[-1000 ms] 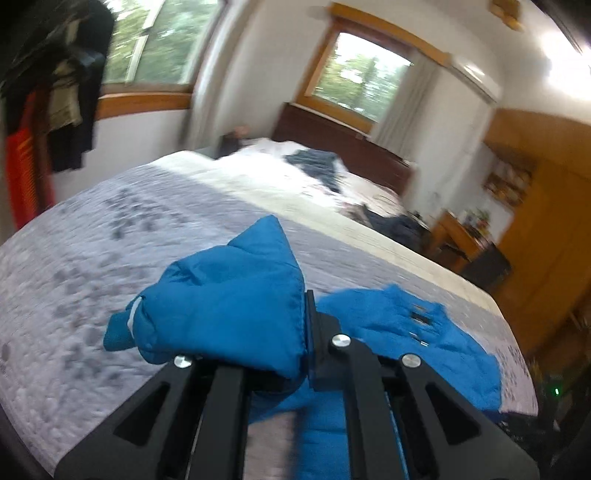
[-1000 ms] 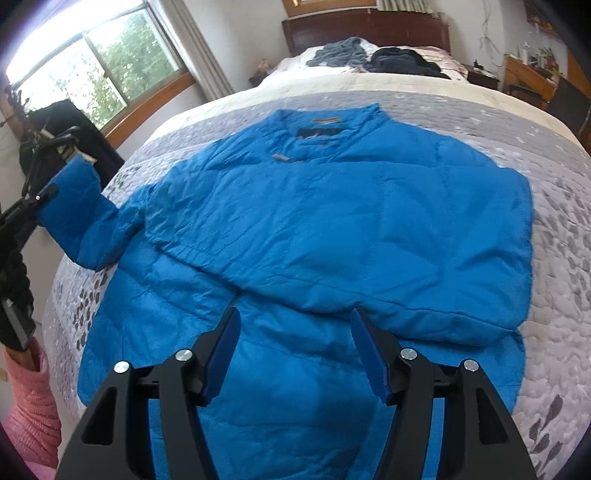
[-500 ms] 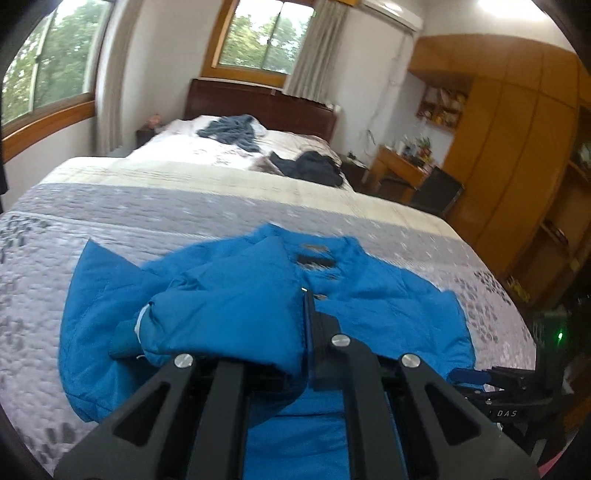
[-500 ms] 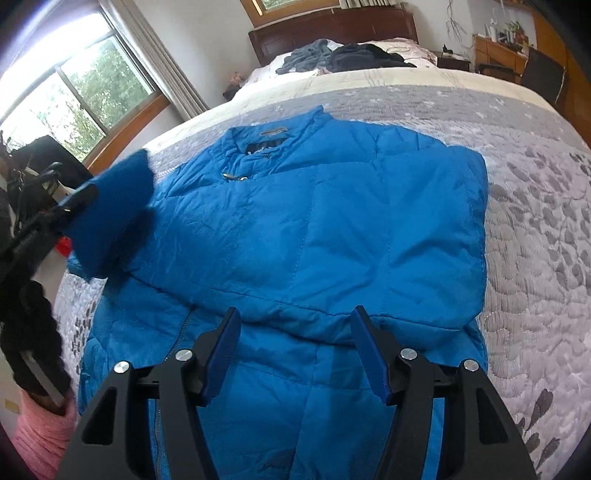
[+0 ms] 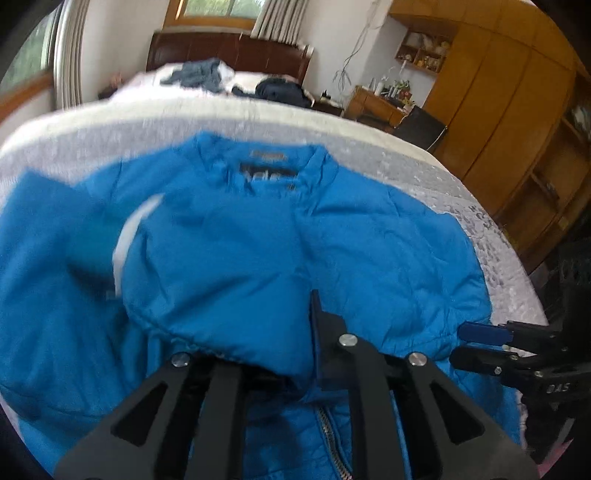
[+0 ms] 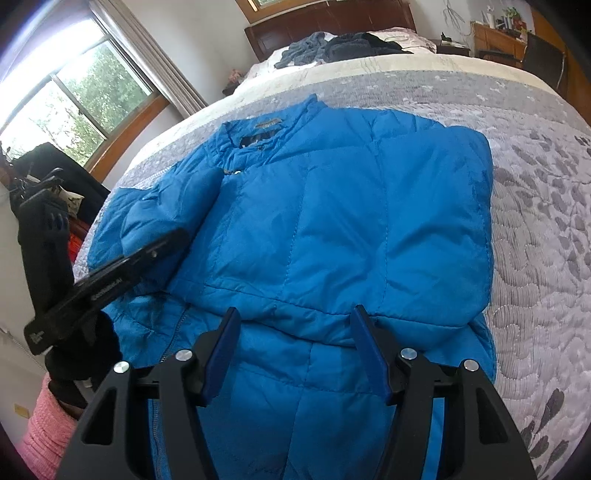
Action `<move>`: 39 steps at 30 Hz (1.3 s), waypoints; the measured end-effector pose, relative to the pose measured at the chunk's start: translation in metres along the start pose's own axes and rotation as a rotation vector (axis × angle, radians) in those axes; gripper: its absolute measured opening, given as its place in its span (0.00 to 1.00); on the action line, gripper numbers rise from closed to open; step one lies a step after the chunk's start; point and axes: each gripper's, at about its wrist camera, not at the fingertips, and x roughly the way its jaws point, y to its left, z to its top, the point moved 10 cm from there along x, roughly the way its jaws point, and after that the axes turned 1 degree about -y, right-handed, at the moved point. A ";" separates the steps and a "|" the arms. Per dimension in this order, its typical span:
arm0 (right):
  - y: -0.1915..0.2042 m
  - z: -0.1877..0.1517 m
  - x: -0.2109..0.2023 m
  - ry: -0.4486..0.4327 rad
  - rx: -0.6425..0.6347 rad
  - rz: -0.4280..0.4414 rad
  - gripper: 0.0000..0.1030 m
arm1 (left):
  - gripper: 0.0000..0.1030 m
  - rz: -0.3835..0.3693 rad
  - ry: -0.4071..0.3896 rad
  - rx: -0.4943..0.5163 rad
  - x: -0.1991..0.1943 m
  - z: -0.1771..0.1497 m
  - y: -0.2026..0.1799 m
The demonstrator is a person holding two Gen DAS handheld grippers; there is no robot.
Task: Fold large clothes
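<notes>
The right gripper [image 6: 295, 347] hangs wide open and empty over the near part of the jacket [image 6: 351, 229], its blue pads [image 6: 221, 354] well apart, just short of the folded edge that crosses the jacket's front. To the jacket's left side, the left gripper [image 5: 295, 343] is clamped on the sleeve [image 5: 229, 280], whose cuff end bunches over the fingers (the left view is blurred, so the exact pinch point cannot be told). From the right view, that sleeve [image 6: 173, 218] lies across the jacket's left chest, with the black gripper body beside it held by a gloved hand [image 6: 85, 354] above a pink cuff [image 6: 44, 428]. The jacket lies spread on the grey patterned bed [image 6: 535, 221], collar [image 6: 266, 125] pointing away, zipper [image 5: 328, 435] at its near hem. Beyond the collar, dark clothes [image 6: 340, 46] are heaped by the headboard [image 6: 332, 18]. Left of the jacket stands a window [image 6: 74, 96].
</notes>
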 end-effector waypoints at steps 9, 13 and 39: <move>0.030 0.007 -0.013 -0.008 -0.009 0.085 0.62 | 0.29 -0.137 -0.102 -0.008 -0.103 -0.016 0.020; 0.065 0.014 -0.001 0.057 -0.018 0.146 0.63 | 0.30 -0.014 -0.216 -0.035 -0.133 0.010 0.064; 0.100 0.069 0.018 0.079 0.050 0.216 0.14 | 0.30 0.029 -0.221 -0.135 -0.115 0.039 0.126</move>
